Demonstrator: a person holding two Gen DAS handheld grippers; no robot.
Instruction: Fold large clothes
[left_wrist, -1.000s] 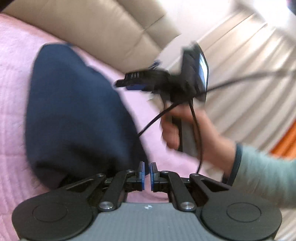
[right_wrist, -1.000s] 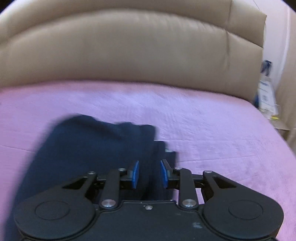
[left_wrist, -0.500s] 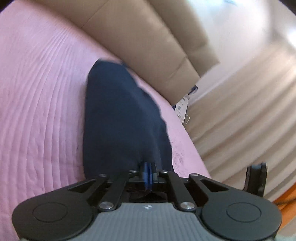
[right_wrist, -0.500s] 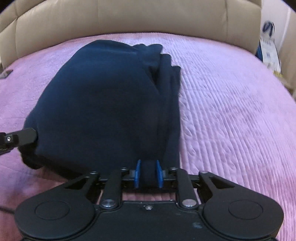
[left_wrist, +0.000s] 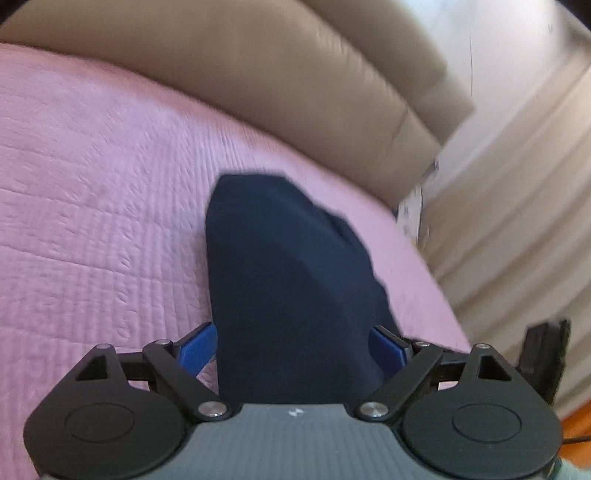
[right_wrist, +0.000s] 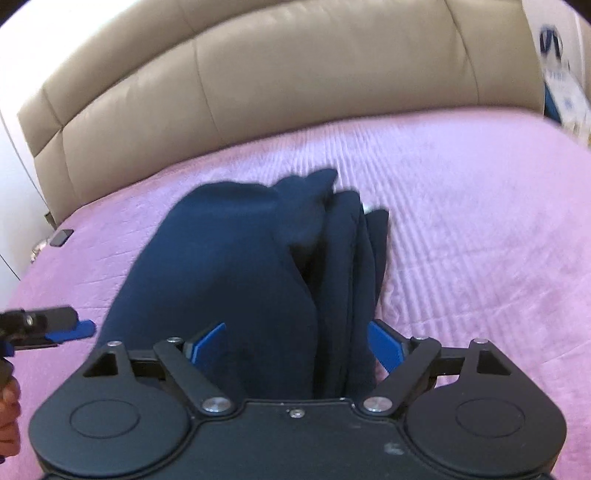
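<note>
Both grippers, left gripper (left_wrist: 291, 347) and right gripper (right_wrist: 295, 345), are opening around soft, folded navy garment (right_wrist: 236, 266) on ribbed pink bedspread (right_wrist: 461, 229).

the folded navy garment (right_wrist: 229, 273) is soft matt knit cloth. the pink bedspread (right_wrist: 461, 206) is ribbed, quilted fabric with a faint sheen. the beige headboard (right_wrist: 295, 85) looks like smooth padded leather, slightly glossy, with stitched seams.
</note>
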